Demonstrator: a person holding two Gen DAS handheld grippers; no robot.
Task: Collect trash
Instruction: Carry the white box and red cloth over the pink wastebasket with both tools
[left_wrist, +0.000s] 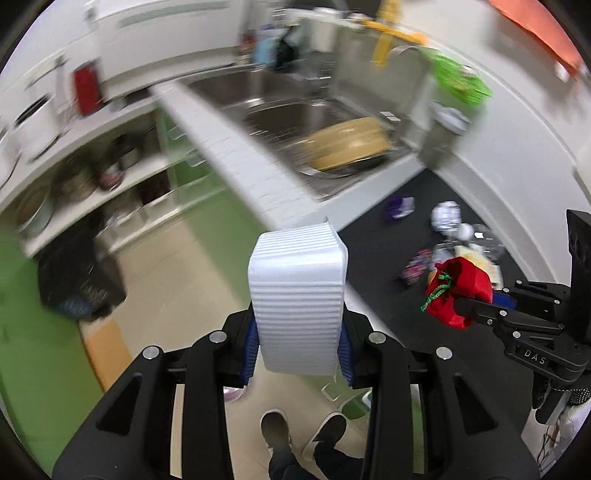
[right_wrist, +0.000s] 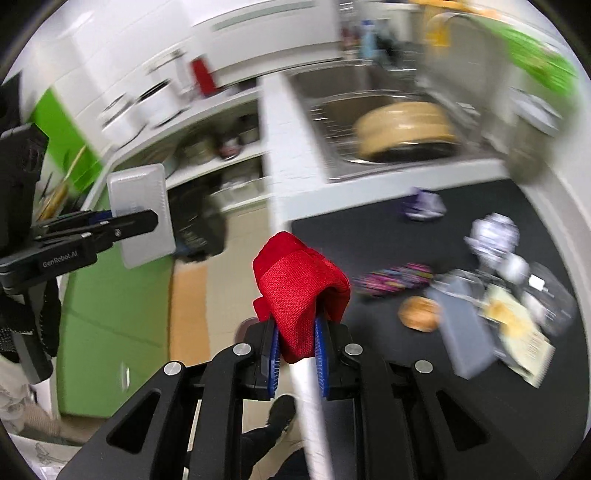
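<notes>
The left gripper (left_wrist: 299, 347) clamps a white foam tray (left_wrist: 297, 295); the right gripper (right_wrist: 295, 354) pinches a red cloth pouch (right_wrist: 299, 291). Both should stay squeezed firmly until over the black trash bag (left_wrist: 74, 284).

The left claw (left_wrist: 299, 354) holds a ribbed tray (left_wrist: 297, 291) above the floor, left of the surface (left_wrist: 373, 240); to its right the right claw (right_wrist: 295, 354) holds a cloth pouch (right_wrist: 301, 291) over the surface's edge. Farther along the surface lies a litter pile (right_wrist: 491, 295), with a sink (left_wrist: 288, 114) beyond holding a round basket (left_wrist: 347, 146). Shelves (left_wrist: 110, 166) stand left of the sink.
</notes>
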